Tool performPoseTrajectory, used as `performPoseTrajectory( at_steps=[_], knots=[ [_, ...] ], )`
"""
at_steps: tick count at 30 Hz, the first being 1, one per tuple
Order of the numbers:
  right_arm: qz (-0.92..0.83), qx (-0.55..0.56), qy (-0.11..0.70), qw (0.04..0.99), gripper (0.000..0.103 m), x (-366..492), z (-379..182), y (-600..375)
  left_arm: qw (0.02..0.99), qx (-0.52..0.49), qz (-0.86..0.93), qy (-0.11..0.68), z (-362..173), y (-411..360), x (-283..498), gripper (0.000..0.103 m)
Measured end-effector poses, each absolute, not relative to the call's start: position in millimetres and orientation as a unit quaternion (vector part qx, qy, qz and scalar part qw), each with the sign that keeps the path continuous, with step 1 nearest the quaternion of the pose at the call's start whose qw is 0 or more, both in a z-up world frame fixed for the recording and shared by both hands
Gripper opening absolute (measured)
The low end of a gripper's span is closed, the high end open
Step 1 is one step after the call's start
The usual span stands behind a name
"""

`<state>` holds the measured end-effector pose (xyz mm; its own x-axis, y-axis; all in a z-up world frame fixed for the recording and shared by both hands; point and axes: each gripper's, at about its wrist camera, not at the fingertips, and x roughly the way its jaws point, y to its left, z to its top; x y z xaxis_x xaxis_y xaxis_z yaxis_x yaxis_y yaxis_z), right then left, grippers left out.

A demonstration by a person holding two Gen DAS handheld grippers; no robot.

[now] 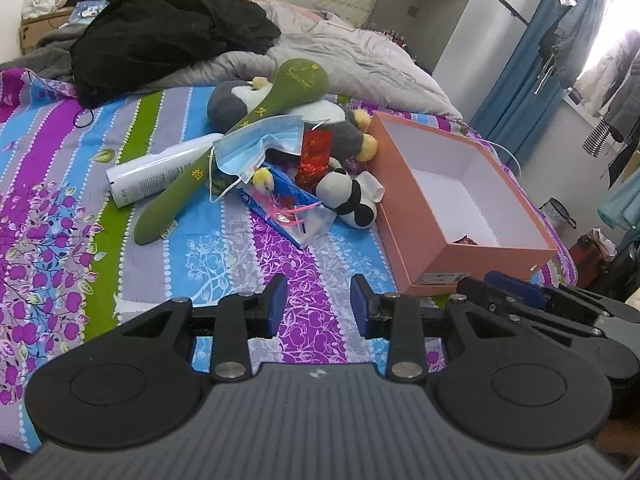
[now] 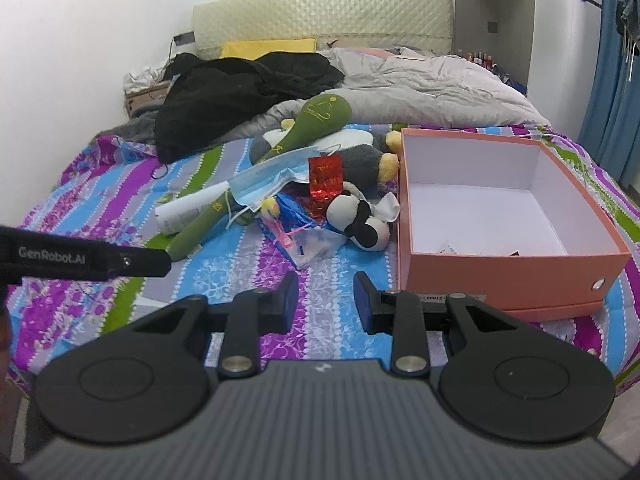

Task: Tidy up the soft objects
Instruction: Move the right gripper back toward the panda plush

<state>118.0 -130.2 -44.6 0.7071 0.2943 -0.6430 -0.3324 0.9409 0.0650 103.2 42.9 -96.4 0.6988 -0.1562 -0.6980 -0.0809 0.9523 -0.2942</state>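
Observation:
A pile lies mid-bed: a long green plush (image 1: pixel 224 148) (image 2: pixel 256 180), a blue face mask (image 1: pixel 260 146) (image 2: pixel 266 184), a small panda plush (image 1: pixel 350 196) (image 2: pixel 362 220), a grey penguin plush (image 1: pixel 344 128) (image 2: pixel 360 156), a red packet (image 1: pixel 316 156) (image 2: pixel 325 178) and a blue plastic bag (image 1: pixel 286 204) (image 2: pixel 298 228). An open pink box (image 1: pixel 476 260) (image 2: pixel 516 276) sits to their right, holding scraps. My left gripper (image 1: pixel 319 304) is open and empty, low in front of the pile. My right gripper (image 2: pixel 326 302) is open and empty too, near the box's front corner.
A white bottle (image 1: pixel 160 174) (image 2: pixel 188 210) lies under the green plush. Black clothing (image 1: pixel 168 36) (image 2: pixel 240 92) and a grey quilt (image 1: pixel 360 60) (image 2: pixel 432 88) cover the bed's far end. Curtains and hanging clothes (image 1: pixel 580 40) stand right of the bed.

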Motion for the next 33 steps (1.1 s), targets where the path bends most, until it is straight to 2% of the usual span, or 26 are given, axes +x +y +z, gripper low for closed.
performPoseTrajectory(
  at_steps=[15, 29, 33],
  knots=[
    [0.169, -0.091, 0.369, 0.91, 0.033, 160.6, -82.6, -96.0, 0.887, -0.173, -0.01, 0.429, -133.6, 69.7, 178.4, 0.044],
    [0.153, -0.204, 0.348, 0.902, 0.033, 213.2, -121.0, -62.4, 0.867, -0.212, -0.028, 0.451, -174.6, 93.4, 262.0, 0.045],
    [0.135, -0.239, 0.342, 0.899, 0.033, 231.3, -135.4, -54.6, 0.862, -0.221, -0.033, 0.456, -184.9, 91.8, 284.8, 0.054]
  ],
)
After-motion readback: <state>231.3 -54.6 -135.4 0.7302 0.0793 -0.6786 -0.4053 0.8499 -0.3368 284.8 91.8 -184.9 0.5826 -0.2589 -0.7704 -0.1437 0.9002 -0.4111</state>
